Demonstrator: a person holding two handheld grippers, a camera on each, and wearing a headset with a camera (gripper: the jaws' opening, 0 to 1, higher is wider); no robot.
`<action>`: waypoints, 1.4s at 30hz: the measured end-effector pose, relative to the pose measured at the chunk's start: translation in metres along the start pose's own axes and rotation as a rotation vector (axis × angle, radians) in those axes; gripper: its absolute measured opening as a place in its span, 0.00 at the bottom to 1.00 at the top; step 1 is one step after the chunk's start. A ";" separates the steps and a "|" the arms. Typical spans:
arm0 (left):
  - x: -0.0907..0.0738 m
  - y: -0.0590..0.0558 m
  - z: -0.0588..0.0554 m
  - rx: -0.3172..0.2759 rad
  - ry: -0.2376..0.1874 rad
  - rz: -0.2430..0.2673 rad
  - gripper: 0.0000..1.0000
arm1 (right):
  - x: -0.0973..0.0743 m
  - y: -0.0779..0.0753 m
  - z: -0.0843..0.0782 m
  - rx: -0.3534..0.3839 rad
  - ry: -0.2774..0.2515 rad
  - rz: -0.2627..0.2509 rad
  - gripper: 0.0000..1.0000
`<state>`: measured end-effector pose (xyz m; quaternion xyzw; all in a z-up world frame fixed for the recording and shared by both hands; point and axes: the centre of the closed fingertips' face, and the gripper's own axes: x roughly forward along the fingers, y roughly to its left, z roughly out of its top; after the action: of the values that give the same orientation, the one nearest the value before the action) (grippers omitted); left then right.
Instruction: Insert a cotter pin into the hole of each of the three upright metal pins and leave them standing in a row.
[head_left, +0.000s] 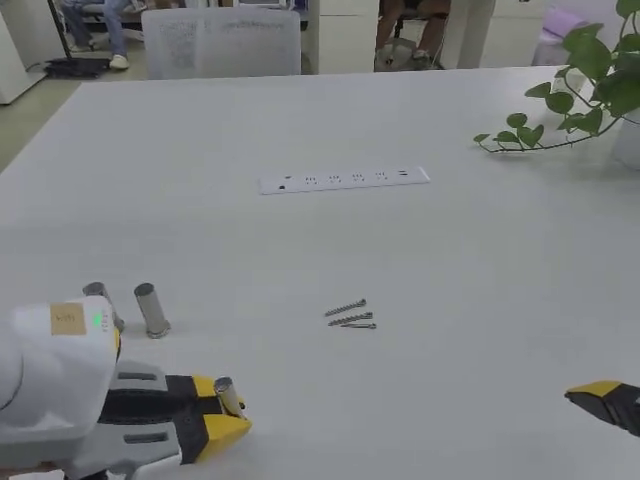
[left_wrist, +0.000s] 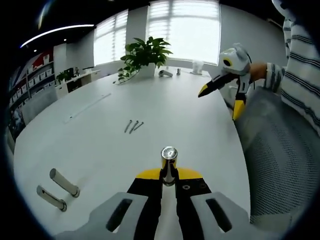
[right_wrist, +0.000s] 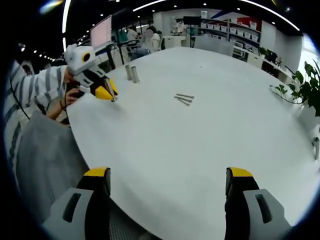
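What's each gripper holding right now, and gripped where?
Left gripper holds one metal pin upright, jaws shut on its lower part, top end free. Right gripper is open, holding nothing.

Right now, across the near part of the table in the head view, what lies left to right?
Far-left metal pin → second standing pin → third pin in the left gripper → cotter pins → right gripper.

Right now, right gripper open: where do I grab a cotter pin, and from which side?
Take the farthest cotter pin, mid-shaft: it is the outer one, with bare table beyond it. It lies flat, so bring the right gripper down from above, jaws across the thin shaft. Head end: too small to tell.
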<state>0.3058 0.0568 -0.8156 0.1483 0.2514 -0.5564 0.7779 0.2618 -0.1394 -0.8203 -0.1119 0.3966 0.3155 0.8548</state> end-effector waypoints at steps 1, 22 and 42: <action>0.001 -0.001 0.000 0.003 0.001 -0.005 0.07 | 0.000 0.000 0.000 -0.001 0.001 0.000 0.96; 0.019 -0.008 -0.022 0.062 0.056 -0.064 0.07 | 0.002 0.002 -0.005 0.011 0.025 0.006 0.96; 0.025 -0.014 -0.031 0.076 0.065 -0.076 0.07 | 0.005 0.007 -0.005 0.012 0.033 0.029 0.96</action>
<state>0.2925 0.0479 -0.8543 0.1861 0.2607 -0.5896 0.7415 0.2566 -0.1339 -0.8274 -0.1062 0.4142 0.3236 0.8441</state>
